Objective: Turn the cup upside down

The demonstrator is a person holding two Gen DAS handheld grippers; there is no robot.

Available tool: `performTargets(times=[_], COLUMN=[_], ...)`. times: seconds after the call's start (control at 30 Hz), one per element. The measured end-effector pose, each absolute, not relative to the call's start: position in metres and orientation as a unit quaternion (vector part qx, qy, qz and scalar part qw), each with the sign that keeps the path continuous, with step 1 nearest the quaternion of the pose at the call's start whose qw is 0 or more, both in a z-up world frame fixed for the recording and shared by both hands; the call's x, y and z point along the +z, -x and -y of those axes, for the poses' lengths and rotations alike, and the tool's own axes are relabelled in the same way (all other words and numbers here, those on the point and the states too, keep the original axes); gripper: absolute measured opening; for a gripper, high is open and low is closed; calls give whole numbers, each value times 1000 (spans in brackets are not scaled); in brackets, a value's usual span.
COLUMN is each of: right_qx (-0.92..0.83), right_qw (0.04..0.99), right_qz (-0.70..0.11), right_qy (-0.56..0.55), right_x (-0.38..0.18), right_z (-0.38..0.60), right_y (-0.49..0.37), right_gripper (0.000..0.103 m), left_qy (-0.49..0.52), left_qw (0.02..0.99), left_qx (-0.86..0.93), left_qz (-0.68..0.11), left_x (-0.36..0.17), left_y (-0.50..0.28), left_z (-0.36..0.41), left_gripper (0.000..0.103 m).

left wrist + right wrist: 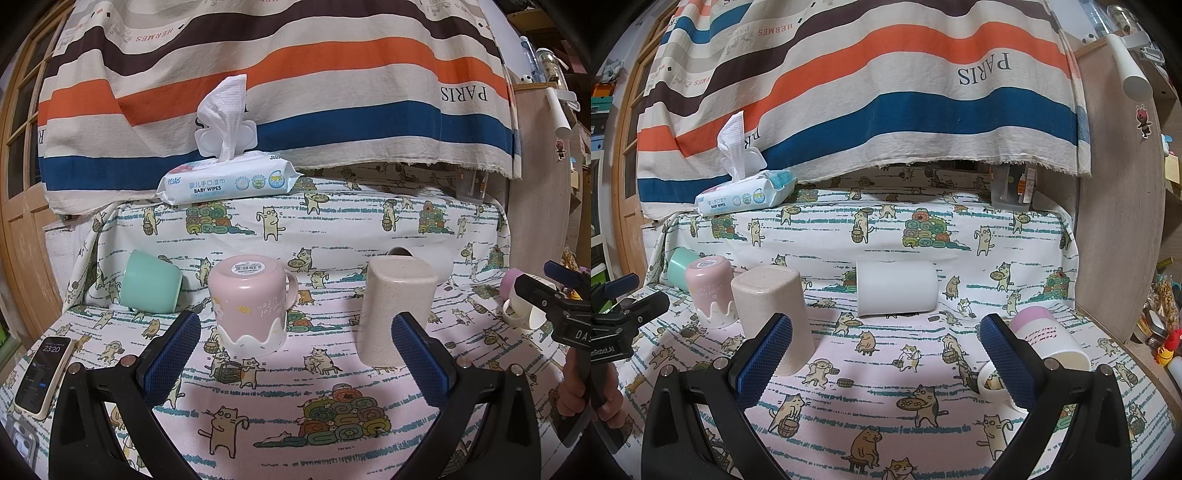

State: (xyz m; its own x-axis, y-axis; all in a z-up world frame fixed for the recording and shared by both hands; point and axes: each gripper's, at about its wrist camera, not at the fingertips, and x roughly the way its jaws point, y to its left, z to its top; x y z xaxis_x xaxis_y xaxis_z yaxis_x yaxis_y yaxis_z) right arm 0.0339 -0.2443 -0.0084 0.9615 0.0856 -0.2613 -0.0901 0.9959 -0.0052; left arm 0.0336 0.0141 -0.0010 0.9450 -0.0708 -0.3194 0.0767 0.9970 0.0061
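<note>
Several cups sit on the cat-print cloth. A pink mug [251, 302] [709, 290] and a beige cup [397, 310] [774, 317] stand upside down. A white cup [897, 288] [434, 258] lies on its side behind. A mint cup [151, 280] [679, 264] leans tilted at the left. A lilac-and-white cup [1049, 339] [522, 306] lies on its side at the right. My left gripper [295, 343] is open and empty in front of the pink and beige cups. My right gripper [886, 345] is open and empty, with the lilac cup beside its right finger.
A pack of baby wipes [227, 182] [746, 194] sits on the raised ledge behind. A phone [44, 373] lies at the left front. A striped cloth [295, 74] hangs at the back. A wooden panel [1119, 221] bounds the right side.
</note>
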Motion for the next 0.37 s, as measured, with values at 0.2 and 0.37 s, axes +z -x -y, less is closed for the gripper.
performTargets(times=[0.2, 0.37], right_qx=[44, 44], right_qw=[990, 990], right_qz=[-132, -132], right_qy=[8, 8], right_x=[-8, -8], right_z=[244, 245], right_y=[-34, -34], right_gripper=[102, 102], left_qy=[-9, -9], left_qw=[986, 986], left_qx=[-37, -37], left_qz=[-162, -162], left_x=[-1, -1], left_y=[-34, -34], left_z=[-14, -14], left_gripper=[103, 103])
